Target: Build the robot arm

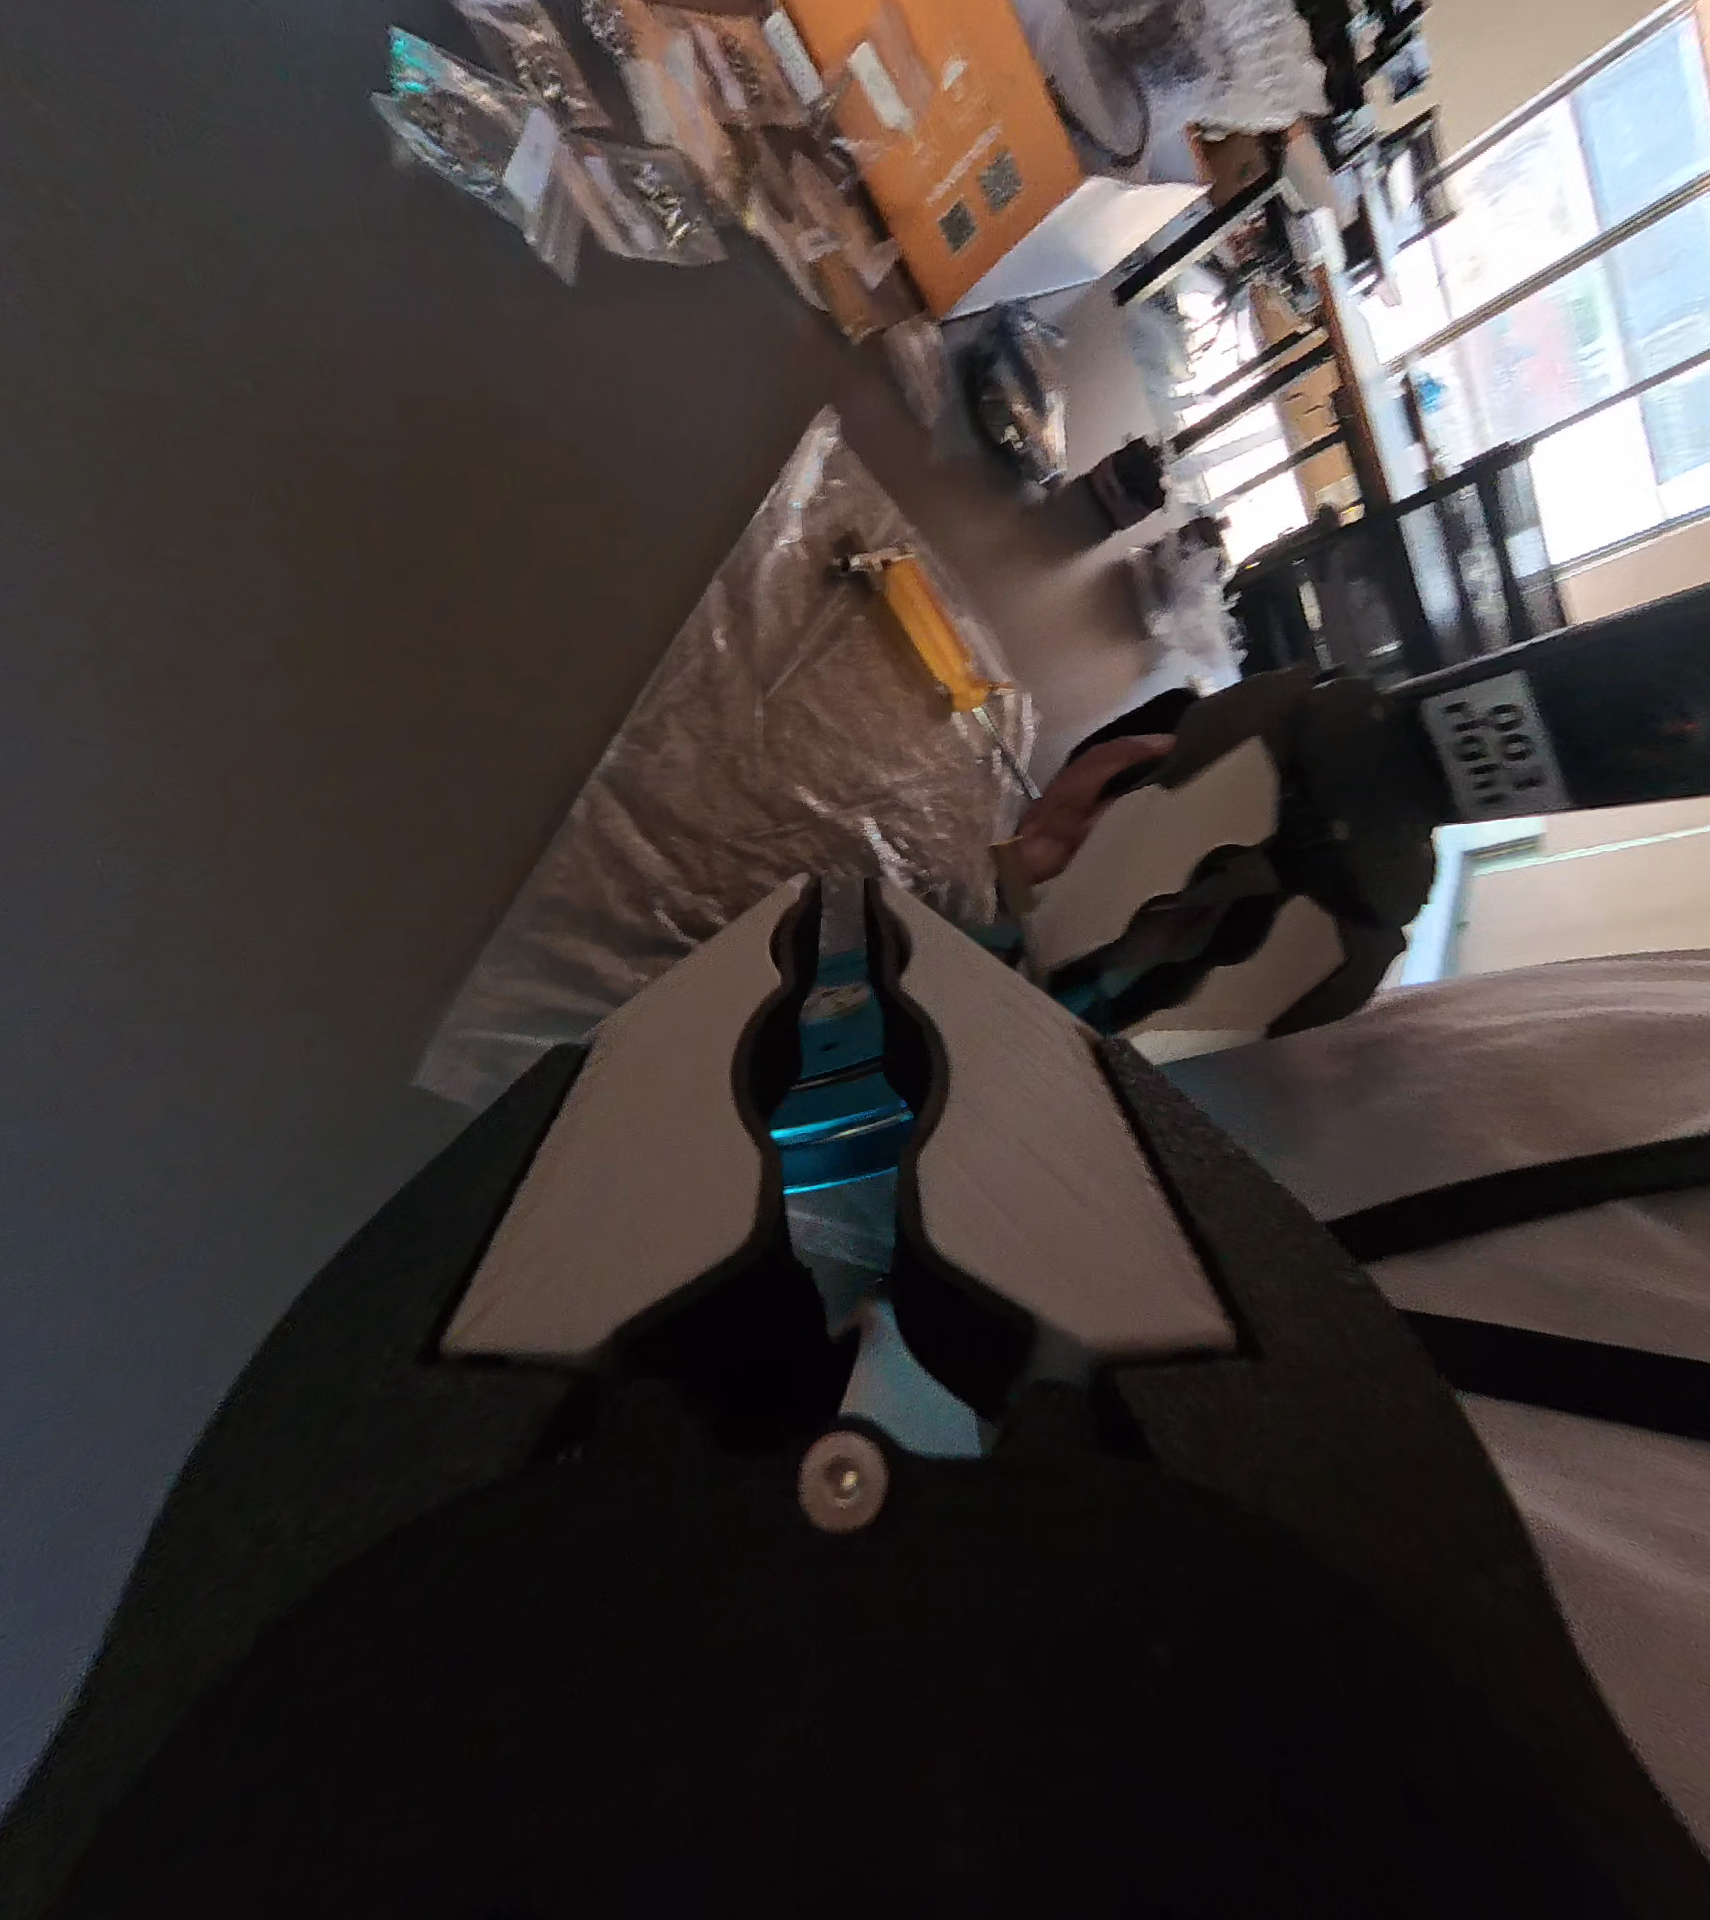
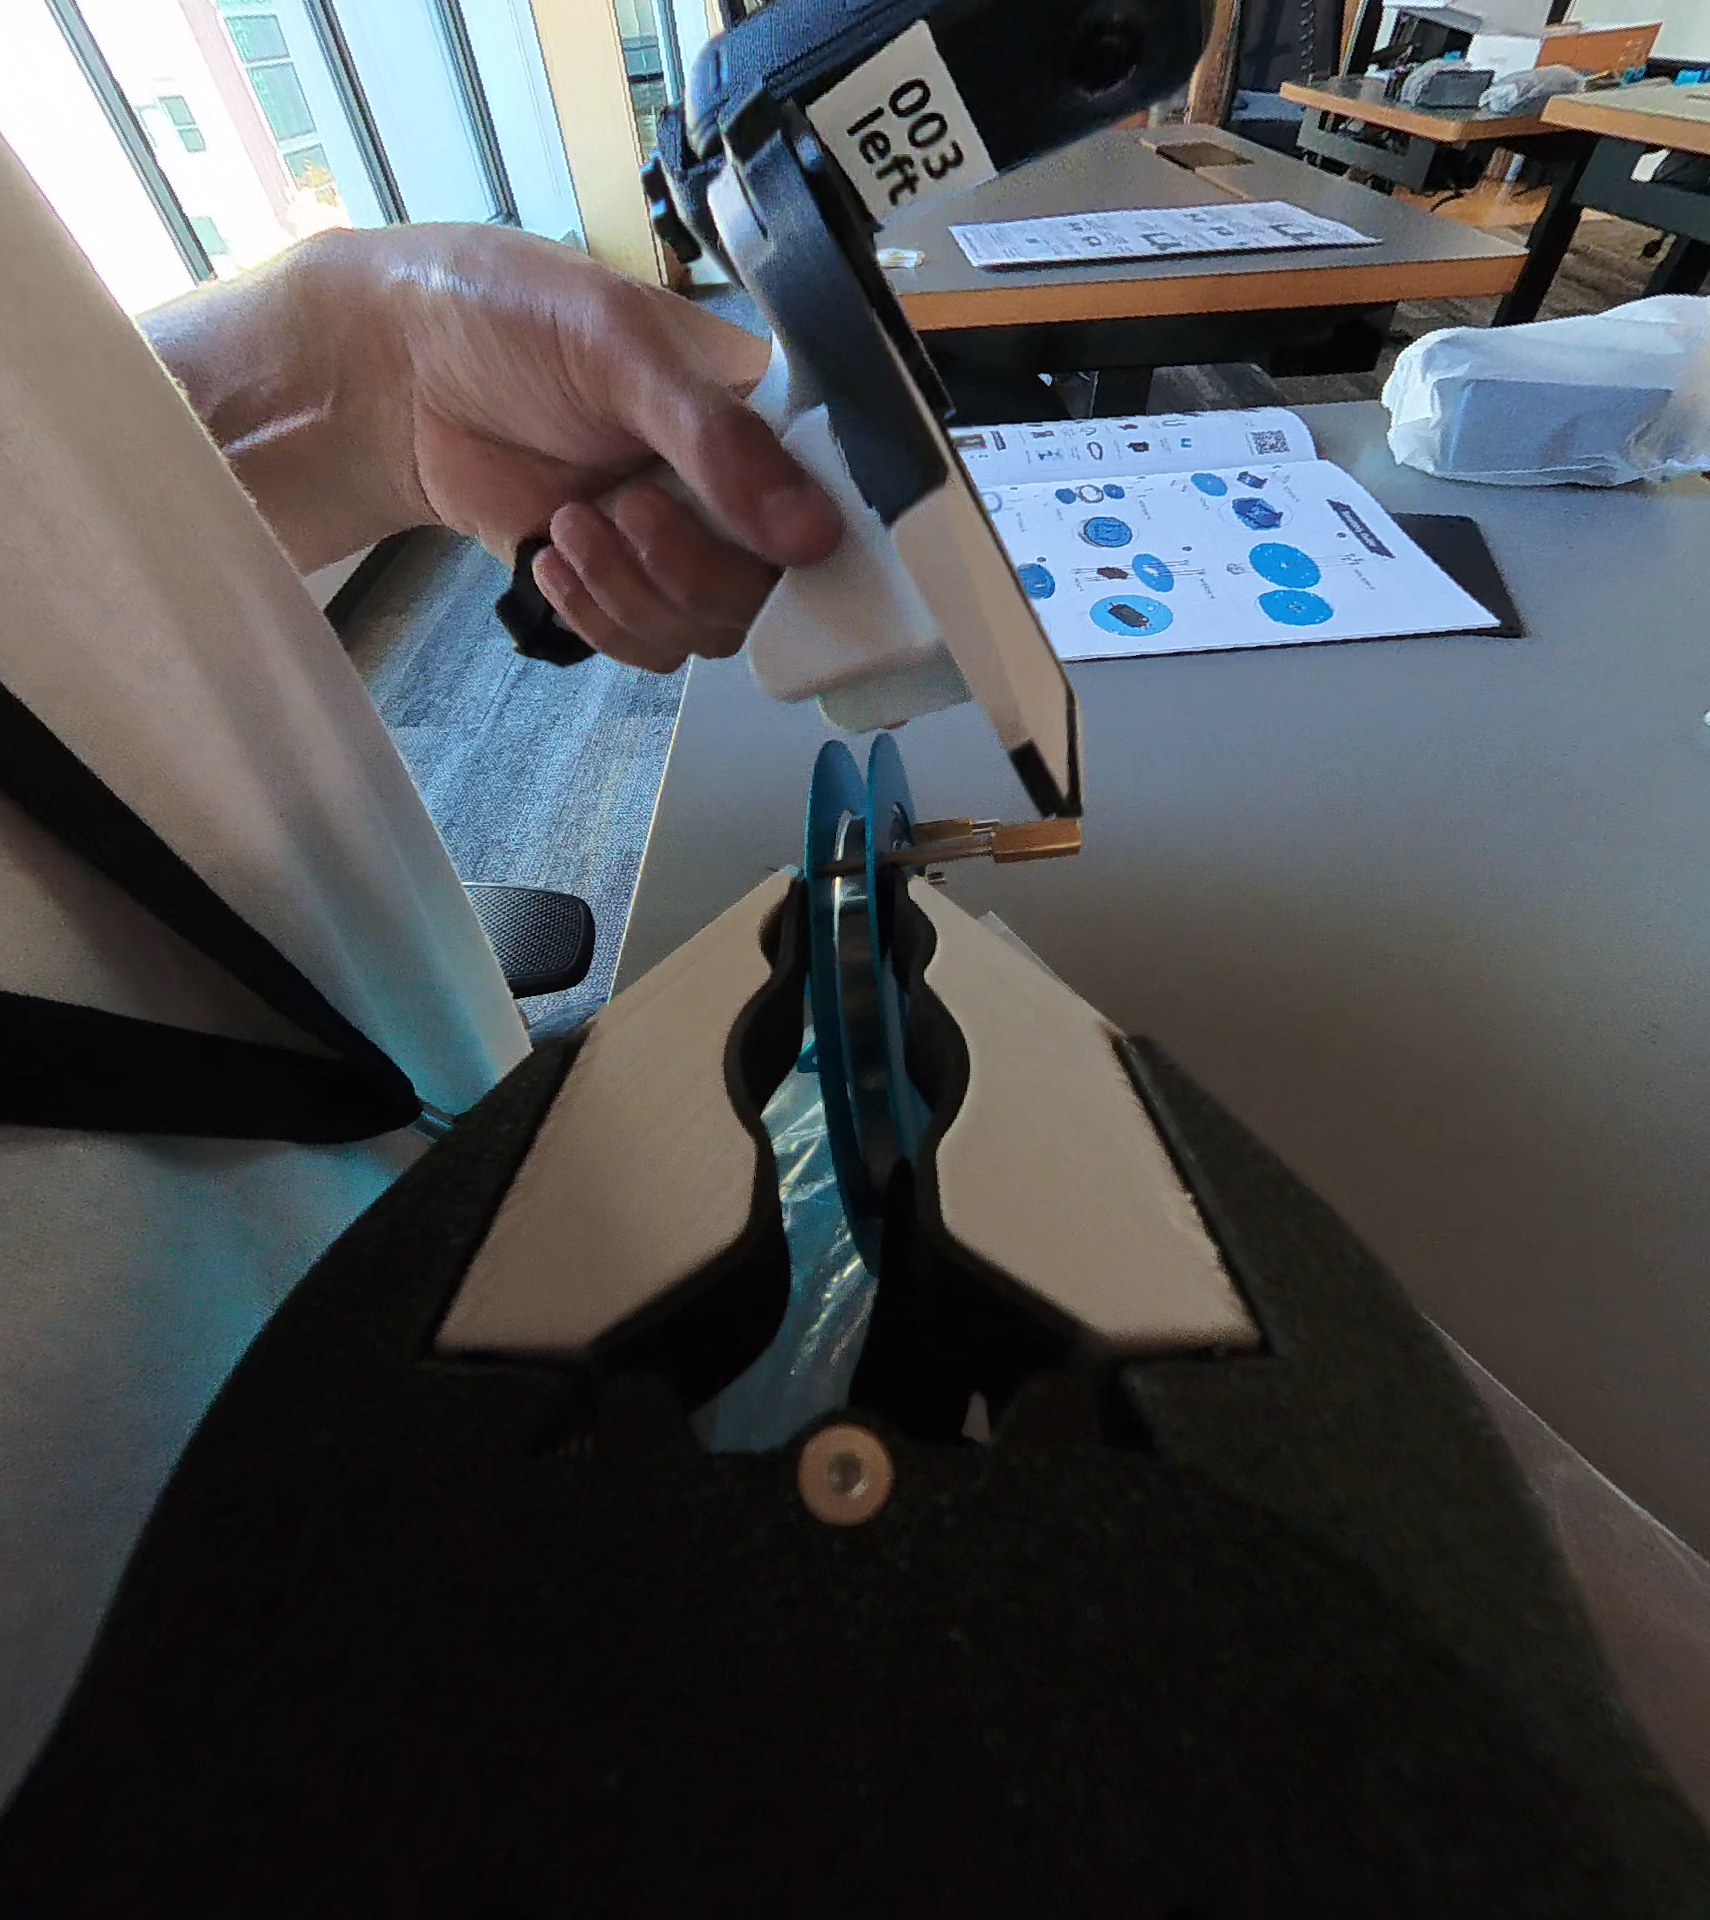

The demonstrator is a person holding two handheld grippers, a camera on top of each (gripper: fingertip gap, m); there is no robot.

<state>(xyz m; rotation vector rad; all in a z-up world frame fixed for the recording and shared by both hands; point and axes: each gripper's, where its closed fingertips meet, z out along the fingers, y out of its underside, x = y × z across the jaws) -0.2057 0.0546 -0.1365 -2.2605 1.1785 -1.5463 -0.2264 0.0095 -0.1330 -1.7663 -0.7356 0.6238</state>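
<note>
Black-on-white printed label (image 2: 908, 130) on the left gripper (image 2: 1046, 805), a second label (image 1: 1490, 753) on the right gripper (image 2: 851, 894). An open booklet (image 2: 1215, 551) shows blue diagrams; the orange box (image 1: 934, 156) bears what look like square codes.

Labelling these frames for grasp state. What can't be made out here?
- Left wrist view: the left gripper hides the brass post's tip; contact unclear.
- Left wrist view: the yellow screwdriver on the plastic bag is blurred.
- Right wrist view: the right gripper covers the lower blue discs.
- Right wrist view: the brass post shows; its joint is too small.
</note>
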